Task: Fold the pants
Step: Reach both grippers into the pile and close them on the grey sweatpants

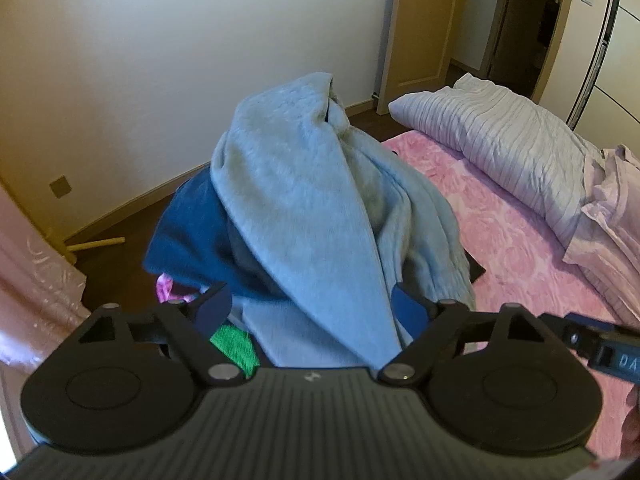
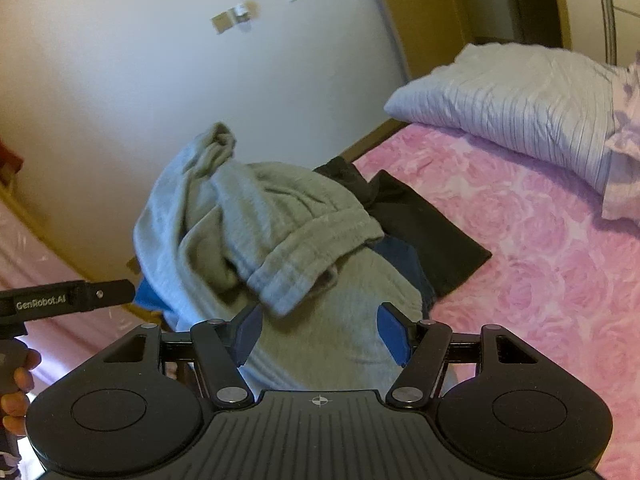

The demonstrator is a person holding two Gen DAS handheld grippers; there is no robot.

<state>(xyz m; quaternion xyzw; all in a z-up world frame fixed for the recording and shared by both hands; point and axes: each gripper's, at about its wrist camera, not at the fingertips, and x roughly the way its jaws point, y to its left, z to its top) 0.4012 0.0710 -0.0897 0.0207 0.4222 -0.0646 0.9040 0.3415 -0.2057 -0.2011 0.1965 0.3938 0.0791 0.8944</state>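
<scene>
Grey sweatpants (image 1: 304,200) lie heaped on top of a pile of clothes at the edge of a pink bed. In the right wrist view their ribbed waistband (image 2: 320,248) folds over the front of the heap (image 2: 224,216). My left gripper (image 1: 312,312) hangs just above the near part of the pants, jaws wide, with grey cloth between the blue pads (image 1: 408,312) but not visibly squeezed. My right gripper (image 2: 320,334) is also wide open over the grey cloth, just below the waistband. The two grippers are side by side, each showing at the edge of the other's view.
Under the pants lie a dark blue garment (image 1: 188,236), a black one (image 2: 432,232) and a green one (image 1: 236,348). The pink bedspread (image 2: 540,272) stretches right toward a striped pillow (image 2: 520,96). A white wall, dark floor (image 1: 120,248) and a wooden door (image 1: 424,28) lie beyond.
</scene>
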